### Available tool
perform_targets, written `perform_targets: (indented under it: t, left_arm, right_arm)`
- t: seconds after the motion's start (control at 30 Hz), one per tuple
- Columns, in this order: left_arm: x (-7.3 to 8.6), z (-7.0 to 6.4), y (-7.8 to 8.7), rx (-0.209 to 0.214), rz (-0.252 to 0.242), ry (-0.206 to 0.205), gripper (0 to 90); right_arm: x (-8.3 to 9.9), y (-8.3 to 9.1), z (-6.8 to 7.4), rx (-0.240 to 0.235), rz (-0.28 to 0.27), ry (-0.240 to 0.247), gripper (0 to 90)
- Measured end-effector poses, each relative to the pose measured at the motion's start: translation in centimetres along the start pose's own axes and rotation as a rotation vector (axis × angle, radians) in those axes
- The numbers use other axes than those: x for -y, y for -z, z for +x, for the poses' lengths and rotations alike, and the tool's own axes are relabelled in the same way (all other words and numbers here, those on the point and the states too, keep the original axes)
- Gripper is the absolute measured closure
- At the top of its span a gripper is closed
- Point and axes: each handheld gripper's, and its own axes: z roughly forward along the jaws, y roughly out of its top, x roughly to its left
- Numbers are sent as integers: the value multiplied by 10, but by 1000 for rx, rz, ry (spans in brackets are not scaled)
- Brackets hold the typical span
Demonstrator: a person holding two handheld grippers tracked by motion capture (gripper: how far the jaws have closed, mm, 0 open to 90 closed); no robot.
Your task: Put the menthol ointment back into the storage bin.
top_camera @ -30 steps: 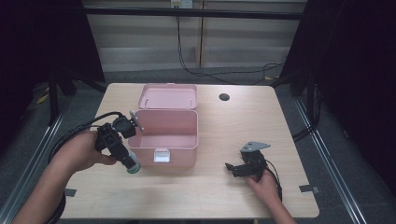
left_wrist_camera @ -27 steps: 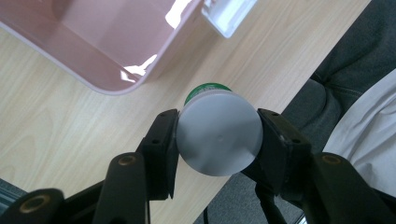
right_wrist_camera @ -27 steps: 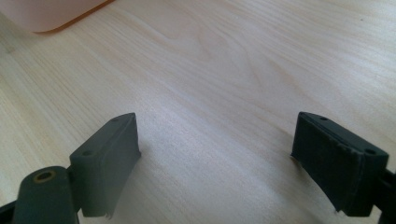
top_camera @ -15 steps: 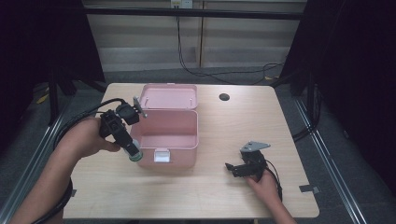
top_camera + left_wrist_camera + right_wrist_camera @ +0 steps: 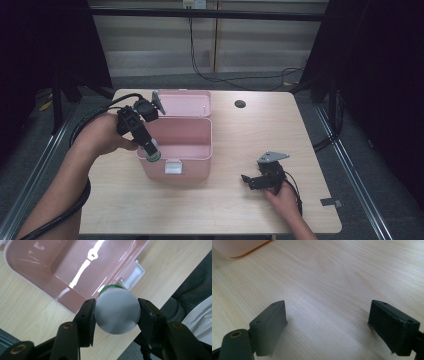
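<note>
bottle (image 5: pixel 117 312) clamped in left gripper (image 5: pixel 115 315) above pink box (image 5: pixel 176 137) rim.

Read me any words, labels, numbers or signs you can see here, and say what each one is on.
None can be read. The pink box, its white latch, the bottle gripped in the left gripper, its plain grey end, and the wooden table show no lettering.

No legible text, label, brand, number or sign is seen: none on the pink box (image 5: pixel 176 145), none on the bottle's grey cap (image 5: pixel 116 312).
</note>
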Motion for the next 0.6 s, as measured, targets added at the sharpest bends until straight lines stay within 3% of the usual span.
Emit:
perform_targets:
  t: [0.6]
  left_arm:
    - [-30, 17, -17, -11, -12, 45, 510]
  right_arm:
    - [0, 0, 0, 0, 0, 0, 141]
